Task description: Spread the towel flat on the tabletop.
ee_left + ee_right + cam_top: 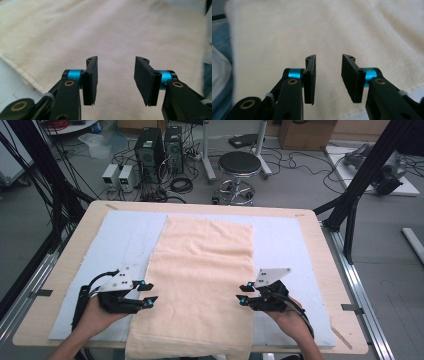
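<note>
Nearest, the left tongs [149, 294] are held at the towel's [200, 285] left edge and the right tongs [242, 294] at its right edge, each in a hand coming in from the bottom of the high view. Both are seen partly open with nothing between the pads [90, 80]; in the right gripper view cloth is seen beyond the gap, not gripped by the pads [310, 78]. No grip is in place, so the step in hand is judged to be a flattened towel let go, or a fresh hold being lined up. For the next move, presumably a fold, each side edge would have to be pinched low, near the front corners, and both lifted together so the cloth is carried evenly.

Farther on, the towel is laid flat on a pale mat [125, 235] on the tabletop [320, 245], its near end hung over the front edge. Its long axis is run from the person straight away toward the far edge, with the far short end squared off just short of the mat's rim
</note>
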`<move>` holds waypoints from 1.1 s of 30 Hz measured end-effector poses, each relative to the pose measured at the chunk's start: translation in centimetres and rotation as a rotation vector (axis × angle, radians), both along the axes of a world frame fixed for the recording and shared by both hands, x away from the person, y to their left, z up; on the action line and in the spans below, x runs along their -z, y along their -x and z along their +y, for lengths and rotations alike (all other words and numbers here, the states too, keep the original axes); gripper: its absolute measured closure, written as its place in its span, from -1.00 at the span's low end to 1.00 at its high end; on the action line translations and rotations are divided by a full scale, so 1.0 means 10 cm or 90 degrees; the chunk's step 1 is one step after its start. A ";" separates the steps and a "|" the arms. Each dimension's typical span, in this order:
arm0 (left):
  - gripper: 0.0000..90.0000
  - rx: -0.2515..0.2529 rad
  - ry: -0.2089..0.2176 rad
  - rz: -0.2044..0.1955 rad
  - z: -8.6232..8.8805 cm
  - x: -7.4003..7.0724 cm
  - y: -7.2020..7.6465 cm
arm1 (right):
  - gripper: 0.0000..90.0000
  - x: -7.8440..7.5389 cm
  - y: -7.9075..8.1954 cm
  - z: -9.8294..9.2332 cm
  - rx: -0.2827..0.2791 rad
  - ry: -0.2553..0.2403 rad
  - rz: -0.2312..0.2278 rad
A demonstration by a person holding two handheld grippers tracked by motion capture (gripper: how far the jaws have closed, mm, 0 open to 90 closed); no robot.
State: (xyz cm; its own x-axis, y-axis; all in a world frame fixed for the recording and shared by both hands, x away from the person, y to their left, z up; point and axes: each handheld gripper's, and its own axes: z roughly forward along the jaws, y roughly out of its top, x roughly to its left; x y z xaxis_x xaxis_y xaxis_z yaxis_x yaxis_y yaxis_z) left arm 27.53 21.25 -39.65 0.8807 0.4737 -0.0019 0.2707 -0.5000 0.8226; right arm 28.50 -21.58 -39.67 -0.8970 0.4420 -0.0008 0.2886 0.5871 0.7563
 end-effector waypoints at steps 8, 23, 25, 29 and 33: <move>0.28 0.003 -0.083 0.060 -0.13 0.41 -0.38 | 0.55 0.37 -0.27 0.15 -0.018 0.063 0.053; 0.92 0.052 -0.043 0.015 0.01 0.08 0.34 | 0.93 0.08 0.30 0.08 -0.066 0.031 0.026; 0.91 0.067 -0.041 0.018 0.04 0.02 0.48 | 0.91 0.01 0.44 0.09 -0.081 0.024 0.023; 0.64 0.073 -0.009 0.009 0.10 -0.09 0.62 | 0.63 -0.15 0.72 0.08 -0.110 0.003 0.005; 0.45 0.039 -0.015 -0.008 0.12 -0.10 0.42 | 0.49 -0.18 0.59 0.04 -0.073 0.019 -0.022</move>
State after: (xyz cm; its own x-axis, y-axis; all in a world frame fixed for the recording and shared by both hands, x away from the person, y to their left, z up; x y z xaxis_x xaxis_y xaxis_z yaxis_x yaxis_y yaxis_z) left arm 23.37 22.40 -38.62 0.9081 0.4183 0.0202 0.2283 -0.5350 0.8134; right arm 22.61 -21.22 -37.83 -0.9407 0.3364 -0.0439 0.1931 0.6373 0.7460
